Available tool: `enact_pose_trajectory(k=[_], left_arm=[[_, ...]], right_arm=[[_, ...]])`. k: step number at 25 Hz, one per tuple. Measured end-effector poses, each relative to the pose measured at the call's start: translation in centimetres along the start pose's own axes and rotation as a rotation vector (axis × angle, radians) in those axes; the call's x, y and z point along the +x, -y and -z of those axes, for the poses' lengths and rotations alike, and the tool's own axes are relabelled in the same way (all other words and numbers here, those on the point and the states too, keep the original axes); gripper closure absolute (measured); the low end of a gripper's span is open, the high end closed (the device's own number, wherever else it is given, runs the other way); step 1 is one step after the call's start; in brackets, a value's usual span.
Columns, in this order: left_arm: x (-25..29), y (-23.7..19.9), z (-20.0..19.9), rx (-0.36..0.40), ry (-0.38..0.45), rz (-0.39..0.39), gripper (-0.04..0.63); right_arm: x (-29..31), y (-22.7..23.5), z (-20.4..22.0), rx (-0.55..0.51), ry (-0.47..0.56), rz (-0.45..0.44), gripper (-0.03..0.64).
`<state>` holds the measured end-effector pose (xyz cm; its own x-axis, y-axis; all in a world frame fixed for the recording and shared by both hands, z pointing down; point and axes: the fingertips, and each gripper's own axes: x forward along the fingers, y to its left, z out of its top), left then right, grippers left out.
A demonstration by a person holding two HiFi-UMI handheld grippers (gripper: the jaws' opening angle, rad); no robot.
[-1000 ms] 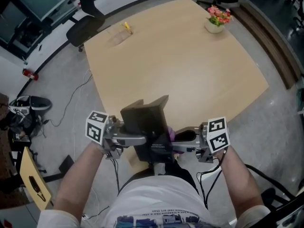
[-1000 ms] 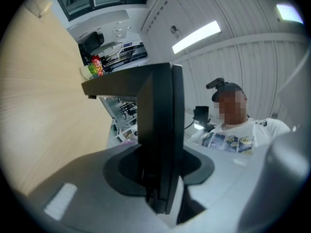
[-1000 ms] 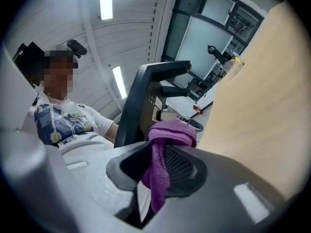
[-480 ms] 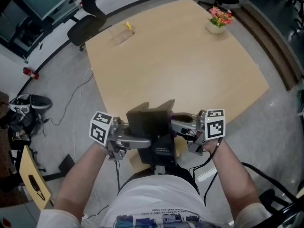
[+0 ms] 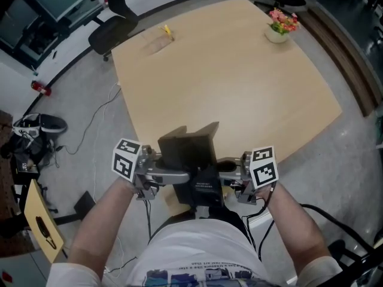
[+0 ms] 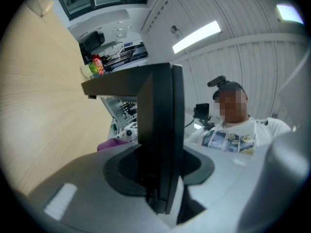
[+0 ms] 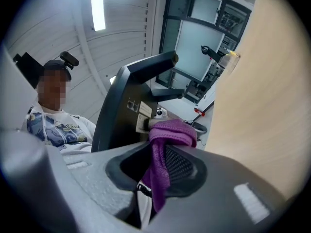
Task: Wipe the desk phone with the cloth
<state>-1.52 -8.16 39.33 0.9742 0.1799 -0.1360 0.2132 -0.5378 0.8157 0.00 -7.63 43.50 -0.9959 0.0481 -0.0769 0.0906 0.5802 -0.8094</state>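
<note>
A black desk phone (image 5: pixel 190 160) is held up off the table, in front of the person's body. My left gripper (image 5: pixel 179 176) is shut on it; in the left gripper view the phone's dark edge (image 6: pixel 161 130) stands clamped between the jaws. My right gripper (image 5: pixel 226 176) is shut on a purple cloth (image 7: pixel 170 131), which bunches out of its jaws. The cloth sits against the phone's back (image 7: pixel 124 108), near its sockets and label. In the head view the phone hides the cloth.
The wooden table (image 5: pixel 239 82) lies ahead, with a flower pot (image 5: pixel 280 27) at its far right and a yellow-topped item (image 5: pixel 167 32) at its far left. An office chair (image 5: pixel 114 28), floor cables and shoes (image 5: pixel 37 125) are on the left.
My right gripper has moved left, closer in to the phone, and the cloth has gone out of sight in the head view. The left gripper and phone shifted slightly right.
</note>
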Motion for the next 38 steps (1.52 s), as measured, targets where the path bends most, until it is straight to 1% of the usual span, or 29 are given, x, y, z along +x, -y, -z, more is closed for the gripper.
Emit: enact_pose_trajectory(k=[7,10,14,17,21,25,28,34,38], left_arm=[[-0.4,-0.3,-0.5,0.008,0.016,-0.013,0.416],[-0.6,-0.7,-0.7,0.005,0.023,-0.027,0.416],[-0.9,-0.9,-0.9,0.008,0.038,-0.035,0.416],[-0.8,-0.9,-1.2,0.009,0.051,-0.040,0.416],[-0.8,-1.1,-1.2,0.008,0.044,-0.053,0.416],[-1.1,-1.6,-0.6,0.000,0.027,-0.065,0.416],[-1.6,-2.4,-0.1,-0.009,0.010,-0.079,0.416],[-2.4,-4.5,0.5,-0.039,-0.002,-0.095,0.416],[-3.3,-5.6,0.8,-0.052,-0.008,-0.102,0.416]], right_arm=[[-1.0,-0.9,3.9,0.010,-0.058,0.026,0.526],[-1.8,-1.4,5.8,-0.007,-0.094,0.057,0.526],[-2.5,-2.1,7.7,-0.019,-0.115,0.102,0.526],[-1.7,-3.0,9.1,-0.014,-0.125,0.101,0.526],[0.3,-4.5,8.9,-0.019,-0.089,0.076,0.526],[0.1,-4.4,8.8,-0.019,-0.077,0.094,0.526],[-1.0,-4.1,8.8,-0.012,-0.063,0.126,0.526],[-3.7,-3.3,8.3,-0.018,-0.030,0.230,0.526],[-4.9,-2.7,7.9,-0.017,-0.002,0.279,0.526]])
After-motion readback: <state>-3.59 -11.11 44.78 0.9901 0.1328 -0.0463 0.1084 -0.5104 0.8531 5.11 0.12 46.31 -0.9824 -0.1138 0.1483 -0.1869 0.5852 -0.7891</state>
